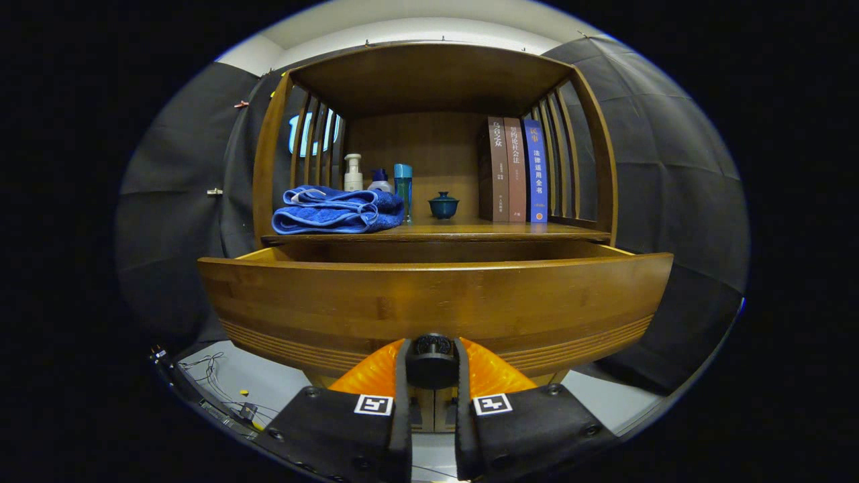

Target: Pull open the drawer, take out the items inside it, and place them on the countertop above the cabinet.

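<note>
Gripper point(433, 365) clamped on the round dark drawer knob point(433, 354), both fingers pressing its sides, jaws narrow around it. Knob fixed low at the centre of the drawer front point(436, 305), dead ahead at 12 o'clock from the fingertips. Wooden drawer point(282, 255) pulled partway out of the cabinet, its curved front leaning toward the camera, side walls running back beneath the countertop point(470, 231). Interior hidden behind the tall front panel, so contents impossible to tell.

Above, on the countertop: folded blue towel point(335, 211) at 11 o'clock, lying flat near the left slatted side. Just behind the towel, a white pump bottle point(353, 173), a small capped bottle point(380, 180) and a tall blue tumbler point(403, 182), all upright and close together. Small dark blue lidded teacup point(443, 205) at 12 o'clock, standing alone near the back panel. Three upright books point(517, 171) at 1 o'clock, two brown and one blue, pressed side by side beside the right slats.

Loose wires point(208, 376) on the pale floor at 9 o'clock, well apart from the cabinet.
</note>
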A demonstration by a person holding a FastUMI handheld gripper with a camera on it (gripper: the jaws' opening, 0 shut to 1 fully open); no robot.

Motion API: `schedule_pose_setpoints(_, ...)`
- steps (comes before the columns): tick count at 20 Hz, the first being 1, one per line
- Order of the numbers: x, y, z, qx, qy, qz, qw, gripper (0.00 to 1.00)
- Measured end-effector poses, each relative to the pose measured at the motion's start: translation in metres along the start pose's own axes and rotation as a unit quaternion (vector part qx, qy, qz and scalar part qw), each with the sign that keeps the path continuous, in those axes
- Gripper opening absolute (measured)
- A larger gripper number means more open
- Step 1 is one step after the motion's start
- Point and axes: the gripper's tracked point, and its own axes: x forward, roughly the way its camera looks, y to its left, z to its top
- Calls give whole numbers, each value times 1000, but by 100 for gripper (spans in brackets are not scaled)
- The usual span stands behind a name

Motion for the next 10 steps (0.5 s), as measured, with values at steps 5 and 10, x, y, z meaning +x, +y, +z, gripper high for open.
schedule_pose_setpoints(5, -28, -1, -4, 6, 3, -2, 1000, 29)
schedule_pose_setpoints(10, -47, 1, -14, 12, 13, 1, 1000, 29)
